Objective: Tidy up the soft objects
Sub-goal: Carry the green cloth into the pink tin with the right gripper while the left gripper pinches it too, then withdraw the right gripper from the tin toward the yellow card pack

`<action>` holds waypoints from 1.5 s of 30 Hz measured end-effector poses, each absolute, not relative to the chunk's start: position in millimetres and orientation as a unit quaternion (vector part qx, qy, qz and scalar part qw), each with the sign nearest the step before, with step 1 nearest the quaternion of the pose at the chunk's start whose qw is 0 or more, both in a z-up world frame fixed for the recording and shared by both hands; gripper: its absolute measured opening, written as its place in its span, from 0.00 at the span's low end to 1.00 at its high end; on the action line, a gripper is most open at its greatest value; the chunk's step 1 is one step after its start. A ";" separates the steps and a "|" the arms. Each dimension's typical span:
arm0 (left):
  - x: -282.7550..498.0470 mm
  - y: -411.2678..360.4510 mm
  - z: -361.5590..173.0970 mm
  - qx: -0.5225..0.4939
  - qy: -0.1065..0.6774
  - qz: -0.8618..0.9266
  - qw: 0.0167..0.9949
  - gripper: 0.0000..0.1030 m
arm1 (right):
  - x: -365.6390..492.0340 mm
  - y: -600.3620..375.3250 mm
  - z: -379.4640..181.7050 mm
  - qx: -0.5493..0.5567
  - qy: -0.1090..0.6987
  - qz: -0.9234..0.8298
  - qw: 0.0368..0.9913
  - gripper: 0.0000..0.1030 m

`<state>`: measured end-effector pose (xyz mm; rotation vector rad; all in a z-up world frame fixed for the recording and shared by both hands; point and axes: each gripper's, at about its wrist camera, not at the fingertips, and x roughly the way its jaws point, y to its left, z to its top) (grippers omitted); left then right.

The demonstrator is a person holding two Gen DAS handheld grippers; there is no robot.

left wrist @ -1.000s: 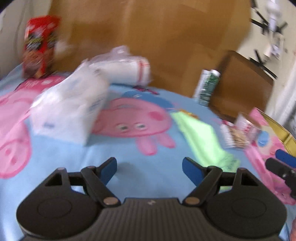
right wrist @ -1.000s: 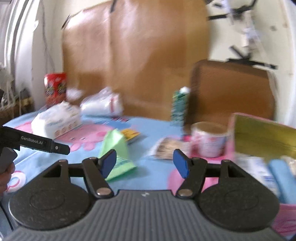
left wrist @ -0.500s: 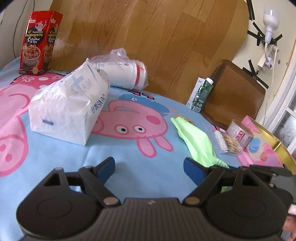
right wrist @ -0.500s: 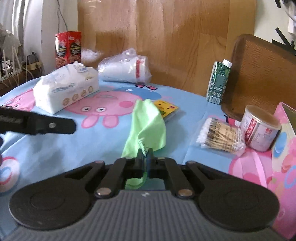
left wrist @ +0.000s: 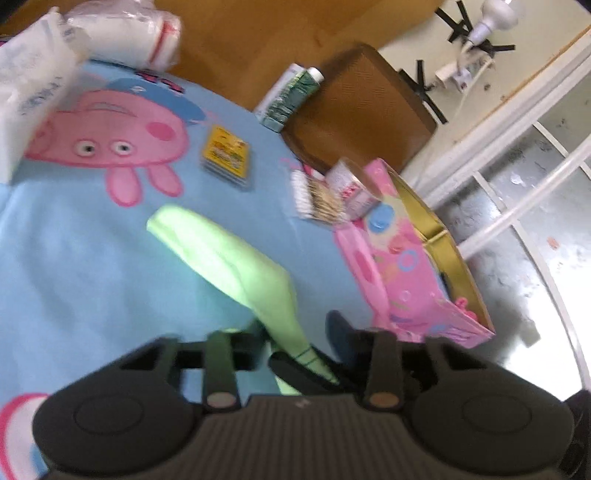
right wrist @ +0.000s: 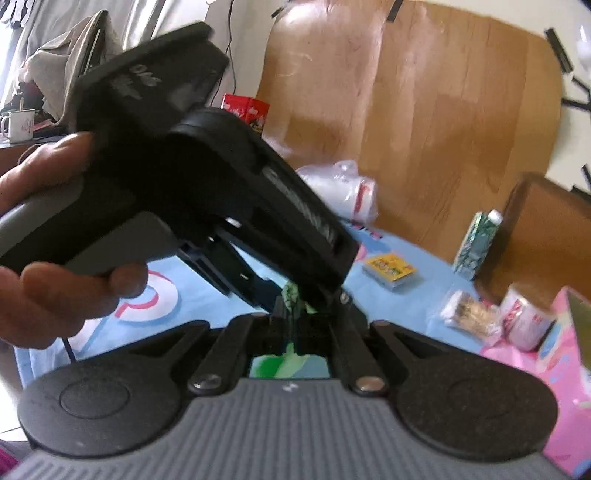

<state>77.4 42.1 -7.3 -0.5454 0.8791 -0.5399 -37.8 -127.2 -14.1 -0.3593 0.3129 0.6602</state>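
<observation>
The green cloth (left wrist: 236,266) is a pale lime sheet with a darker green stitched edge near its gripped end. It is lifted off the blue cartoon tablecloth (left wrist: 74,266) and stretches as a long drooping fold from its free corner down to the two tools. No writing on it can be read.

The right gripper (right wrist: 295,314) has its jaws pressed together on a bunched bit of the cloth; more green shows through the gap below them. The left gripper (left wrist: 295,332) is closed to its narrowest around the same end of the cloth, with the right tool's fingers also between its jaws. Whether its pads actually press the fabric is not clear. In the right wrist view a hand (right wrist: 48,254) holds the left tool's dark body, which carries pale lettering too blurred to read.

Around the cloth lie a yellow packet (left wrist: 226,155) with unreadable print, a bag of cotton swabs (left wrist: 317,199), a small round tub (left wrist: 349,182) with red marks, and a green carton (left wrist: 291,96). A pink box (left wrist: 406,280) with a gold inside stands at the table's edge. Farther back are a white tissue pack (left wrist: 29,85) with faint blue lettering, a plastic-wrapped white roll (left wrist: 122,33) and a red box (right wrist: 247,110).
</observation>
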 end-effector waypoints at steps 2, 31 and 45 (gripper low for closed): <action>76.3 28.4 5.3 -0.237 0.404 -0.262 0.844 0.27 | -41.0 -137.7 -10.0 -0.168 0.137 0.308 0.926 0.05; 153.6 -257.8 72.2 0.011 0.342 -0.339 0.876 0.39 | 34.9 -354.1 11.0 -0.035 0.102 -0.060 0.992 0.64; 123.2 -59.6 38.5 -0.087 0.337 -0.202 0.916 0.48 | 6.0 -302.6 32.3 0.011 0.056 0.058 0.997 0.64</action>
